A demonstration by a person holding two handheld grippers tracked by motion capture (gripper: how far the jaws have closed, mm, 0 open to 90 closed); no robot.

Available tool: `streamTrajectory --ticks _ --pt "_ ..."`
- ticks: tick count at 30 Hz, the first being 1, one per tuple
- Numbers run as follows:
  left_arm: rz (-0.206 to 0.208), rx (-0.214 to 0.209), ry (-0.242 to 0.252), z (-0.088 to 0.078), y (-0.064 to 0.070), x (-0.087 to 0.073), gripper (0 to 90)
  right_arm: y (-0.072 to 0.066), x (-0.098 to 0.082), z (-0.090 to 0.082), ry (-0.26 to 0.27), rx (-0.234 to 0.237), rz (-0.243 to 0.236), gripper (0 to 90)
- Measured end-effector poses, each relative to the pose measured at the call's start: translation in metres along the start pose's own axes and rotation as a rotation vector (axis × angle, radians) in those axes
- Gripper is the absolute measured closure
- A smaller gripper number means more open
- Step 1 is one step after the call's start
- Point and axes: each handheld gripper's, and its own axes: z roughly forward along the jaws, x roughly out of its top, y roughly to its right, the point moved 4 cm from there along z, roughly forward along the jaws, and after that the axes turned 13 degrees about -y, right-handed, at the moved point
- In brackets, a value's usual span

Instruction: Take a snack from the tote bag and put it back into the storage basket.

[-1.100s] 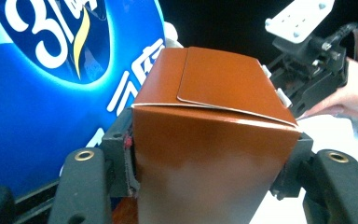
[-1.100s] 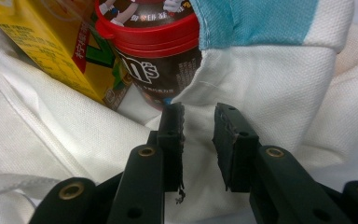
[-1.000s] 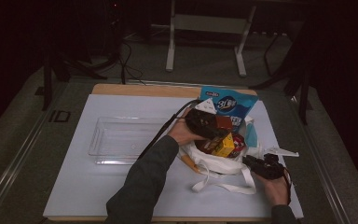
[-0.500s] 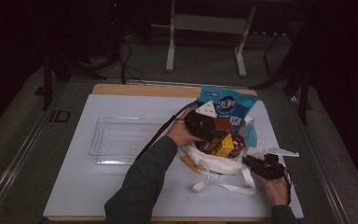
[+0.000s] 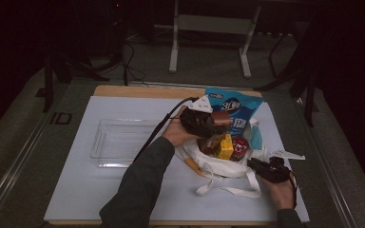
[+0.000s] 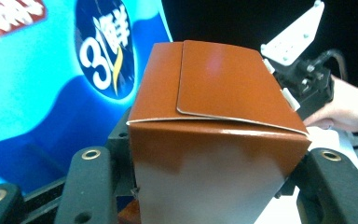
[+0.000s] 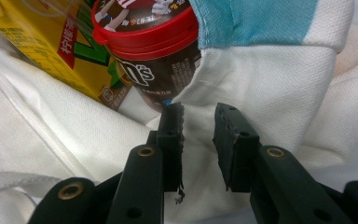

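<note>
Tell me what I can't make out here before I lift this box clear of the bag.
- Brown box: its lower part is cut off by the bottom edge of the left gripper view.
- Bag contents: in the high view, whatever lies under the box, yellow carton and red-lidded jar is hidden.
- Right gripper: whether its fingers pinch the cloth is unclear.
- Blue packet: small print unreadable.
</note>
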Motion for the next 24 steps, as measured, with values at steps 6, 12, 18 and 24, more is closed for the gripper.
streamTrajectory --ticks 6,12,18,24 --pt "-0.016 0.012 0.046 -0.014 0.0 0.001 43.2 0.0 -0.001 0.0 0.003 0.008 0.005 72.0" --pt "-0.033 0.005 0.116 -0.032 0.003 0.006 43.3 0.001 -0.001 0.0 0.007 0.012 0.005 72.0" --pt "-0.036 0.003 0.134 -0.044 0.006 0.007 43.3 0.001 -0.001 0.0 0.009 0.009 0.006 72.0" --pt "-0.051 -0.023 0.14 -0.052 0.008 0.007 43.3 0.001 -0.002 0.001 0.015 0.013 0.006 72.0"
